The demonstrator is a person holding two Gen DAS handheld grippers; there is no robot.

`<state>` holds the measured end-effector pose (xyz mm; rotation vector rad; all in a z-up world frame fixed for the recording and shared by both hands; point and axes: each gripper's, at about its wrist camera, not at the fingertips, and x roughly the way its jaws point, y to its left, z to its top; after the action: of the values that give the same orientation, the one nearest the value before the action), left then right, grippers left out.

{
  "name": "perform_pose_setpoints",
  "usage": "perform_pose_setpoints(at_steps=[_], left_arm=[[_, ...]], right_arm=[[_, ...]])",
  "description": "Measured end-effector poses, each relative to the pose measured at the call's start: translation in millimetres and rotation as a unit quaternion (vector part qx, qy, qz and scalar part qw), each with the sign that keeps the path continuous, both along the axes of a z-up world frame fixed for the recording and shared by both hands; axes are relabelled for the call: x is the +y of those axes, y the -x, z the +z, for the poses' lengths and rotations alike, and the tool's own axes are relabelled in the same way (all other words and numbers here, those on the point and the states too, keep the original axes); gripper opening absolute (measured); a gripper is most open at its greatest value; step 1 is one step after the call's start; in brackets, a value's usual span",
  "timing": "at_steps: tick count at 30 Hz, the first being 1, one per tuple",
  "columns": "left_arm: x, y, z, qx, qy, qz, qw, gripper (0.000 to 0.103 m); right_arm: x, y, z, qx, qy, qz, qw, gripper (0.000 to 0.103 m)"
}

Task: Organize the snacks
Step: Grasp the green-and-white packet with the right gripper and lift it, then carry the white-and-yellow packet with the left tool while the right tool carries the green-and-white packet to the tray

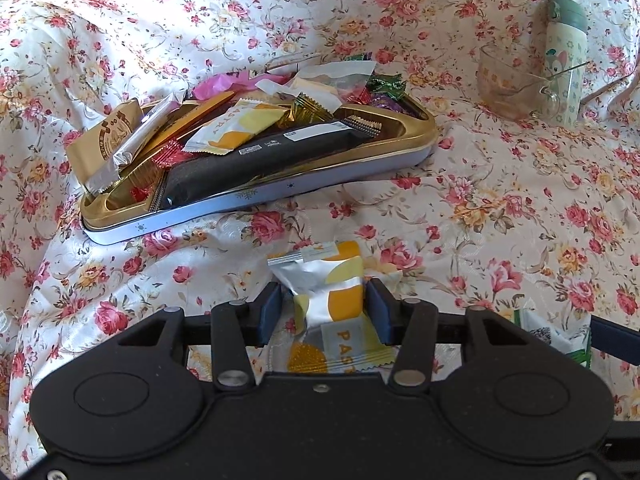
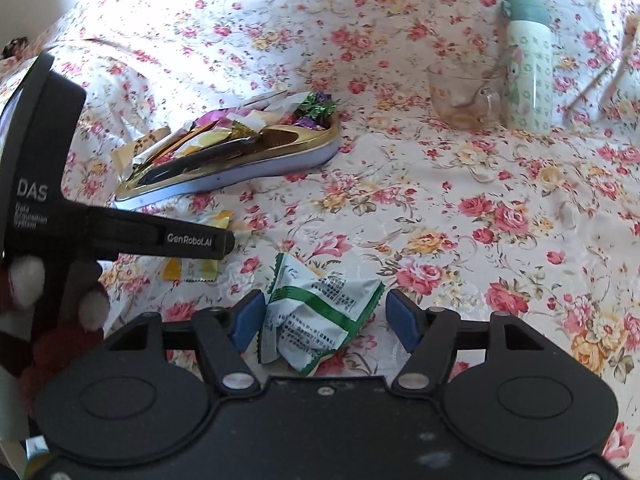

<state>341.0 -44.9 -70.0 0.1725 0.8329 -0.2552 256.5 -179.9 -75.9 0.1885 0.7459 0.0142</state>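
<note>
From your left wrist, the left gripper (image 1: 324,308) is clamped on a yellow-and-silver pastry packet (image 1: 336,292) lying on the floral tablecloth (image 1: 500,208), just short of the gold tray's (image 1: 248,196) near rim. Lift it and carry it over that rim next.

From your right wrist, the right gripper (image 2: 322,320) stands apart around a green-and-white snack packet (image 2: 316,320), pads not pressing; it looks ready for closing.

Left wrist view: close over the floral cloth (image 1: 500,208), angled down and forward, gold tray (image 1: 280,196) just ahead. Right wrist view: same downward tilt from further right and back, left gripper (image 2: 192,242) at its left edge. Shared by both: tray, glass cup (image 1: 514,84), patterned bottle (image 1: 566,60).
</note>
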Motion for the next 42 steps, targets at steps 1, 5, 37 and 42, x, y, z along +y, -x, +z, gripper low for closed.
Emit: perform_pose_setpoints(at_steps=[1, 5, 37, 42], left_arm=[[0, 0, 0, -0.001, 0.000, 0.000, 1.0000, 0.056], [1, 1, 0, -0.003, 0.003, 0.002, 1.0000, 0.056], [-7, 2, 2, 0.000, -0.005, 0.011, 0.9999, 0.046], [-16, 7, 4, -0.008, -0.024, 0.011, 0.9996, 0.039]], right_arm=[[0, 0, 0, 0.001, -0.002, -0.004, 1.000, 0.068], [0, -1, 0, 0.002, 0.000, -0.013, 1.000, 0.063], [-47, 81, 34, -0.032, 0.011, -0.153, 0.988, 0.053], [-45, 96, 36, -0.036, 0.008, -0.149, 0.988, 0.053]])
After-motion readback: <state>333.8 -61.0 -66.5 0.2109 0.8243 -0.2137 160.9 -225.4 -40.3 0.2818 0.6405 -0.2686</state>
